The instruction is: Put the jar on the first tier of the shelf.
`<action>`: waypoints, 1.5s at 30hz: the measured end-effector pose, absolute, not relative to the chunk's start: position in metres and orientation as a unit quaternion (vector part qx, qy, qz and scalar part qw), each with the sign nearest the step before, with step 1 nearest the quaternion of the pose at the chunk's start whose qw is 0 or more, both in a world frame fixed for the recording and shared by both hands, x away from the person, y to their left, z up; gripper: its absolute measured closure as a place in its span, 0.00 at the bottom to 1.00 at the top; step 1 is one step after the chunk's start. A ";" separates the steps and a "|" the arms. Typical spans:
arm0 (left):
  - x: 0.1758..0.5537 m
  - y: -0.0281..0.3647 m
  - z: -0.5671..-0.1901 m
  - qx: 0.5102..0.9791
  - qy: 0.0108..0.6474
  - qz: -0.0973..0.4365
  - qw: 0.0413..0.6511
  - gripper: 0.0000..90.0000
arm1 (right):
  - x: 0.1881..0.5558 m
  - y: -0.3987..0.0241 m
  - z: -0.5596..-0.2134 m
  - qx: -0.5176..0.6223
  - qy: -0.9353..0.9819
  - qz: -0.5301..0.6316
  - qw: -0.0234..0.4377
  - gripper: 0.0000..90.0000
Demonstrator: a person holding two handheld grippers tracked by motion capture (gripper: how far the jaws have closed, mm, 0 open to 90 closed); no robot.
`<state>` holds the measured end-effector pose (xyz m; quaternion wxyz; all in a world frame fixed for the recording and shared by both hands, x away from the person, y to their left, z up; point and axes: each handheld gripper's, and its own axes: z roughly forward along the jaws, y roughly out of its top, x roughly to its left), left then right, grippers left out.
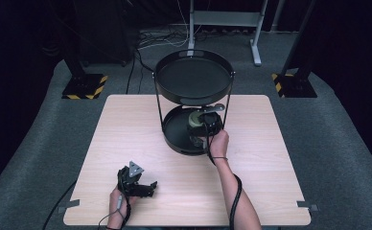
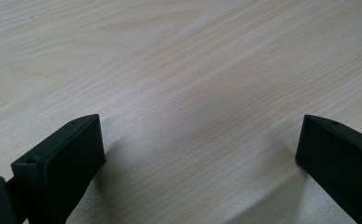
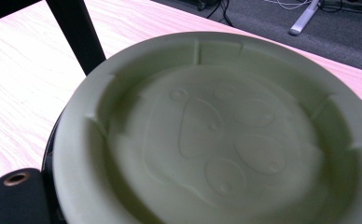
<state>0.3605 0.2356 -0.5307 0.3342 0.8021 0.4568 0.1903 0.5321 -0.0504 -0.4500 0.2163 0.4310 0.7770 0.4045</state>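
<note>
Green dish [image 3: 216, 135]: pale, round, with a raised rim and faint moulded ovals on its face; in the right gripper view it sits right up against the camera, tilted; from the high view [image 1: 197, 117] a bit of it peeks out over the lower tray, just past the right gripper
Right gripper [image 1: 205, 128]: reached into the lower tier of the stand, on its right half, with the person's right hand [image 1: 219, 143] behind it at the tray's near-right rim; its jaws are hidden by the dish and its own body, so I cannot tell whether they pinch the dish or how far apart they stand
Lower tray [image 1: 174, 134]: round, black, resting on the table towards the far middle; the dish is over its right part
Upper tray [image 1: 193, 79]: matching black round tray, held above the lower one on thin black posts, set a little farther back
Post [image 3: 76, 32]: one black upright seen just beyond the dish's left edge in the right gripper view
Left gripper [image 1: 137, 184]: well apart from the stand, low over the near-left part of the table, grey three-cornered plate on top; jaws spread wide with bare wood between them
Left hand [image 1: 119, 201]: at the near edge, cable trailing from it
Table [image 1: 126, 134]: light wood, square, on grey carpet
</note>
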 end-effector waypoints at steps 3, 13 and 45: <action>0.360 0.236 -0.531 0.802 0.457 0.190 0.334 0.01 | 0.533 -0.050 -0.453 0.433 0.776 0.404 0.216 0.12; 0.360 0.236 -0.531 0.802 0.456 0.191 0.334 0.01 | 0.531 -0.053 -0.459 0.425 0.771 0.418 0.223 0.12; 0.361 0.235 -0.531 0.804 0.453 0.189 0.335 0.01 | 0.529 -0.058 -0.455 0.430 0.777 0.408 0.213 0.00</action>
